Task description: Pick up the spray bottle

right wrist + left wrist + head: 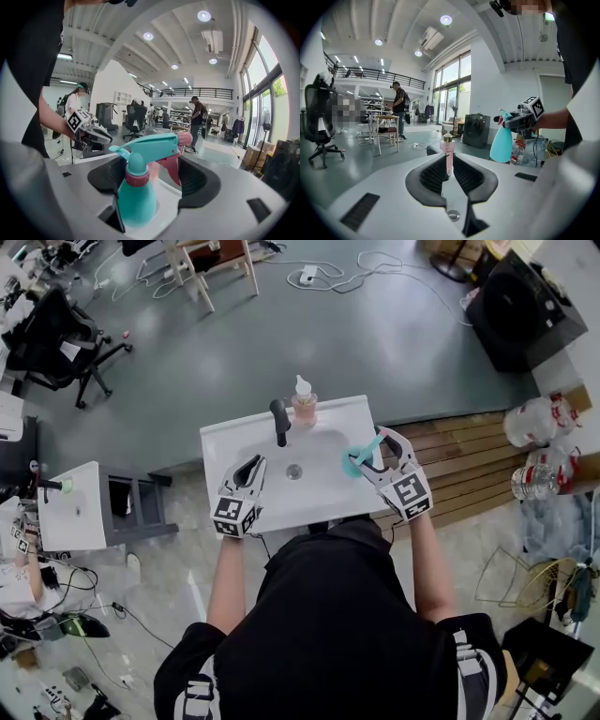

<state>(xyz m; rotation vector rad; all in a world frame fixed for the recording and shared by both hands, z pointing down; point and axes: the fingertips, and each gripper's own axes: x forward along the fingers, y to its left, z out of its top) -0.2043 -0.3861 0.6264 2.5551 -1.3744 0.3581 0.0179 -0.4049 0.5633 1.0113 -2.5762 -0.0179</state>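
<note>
Right gripper point(155, 177) is clamped on the teal spray bottle point(135, 199), holding it upright over the right side of the white sink point(223, 442), apparently clear of the basin. Left gripper point(446, 171) stands wide and empty. Pick-up judged essentially done; only a steady hold is left.

Sink point(220, 442): faucet point(279, 420) on the back rim, pump bottle point(304, 401) just right of it, drain point(294, 471) mid-basin, spray bottle point(359, 461) above its right edge.

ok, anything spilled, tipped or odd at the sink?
Nothing stands out. The teal plastic spray bottle is held in the right gripper over the white sink; the pink pump bottle stands upright on the back rim beside the black faucet.
</note>
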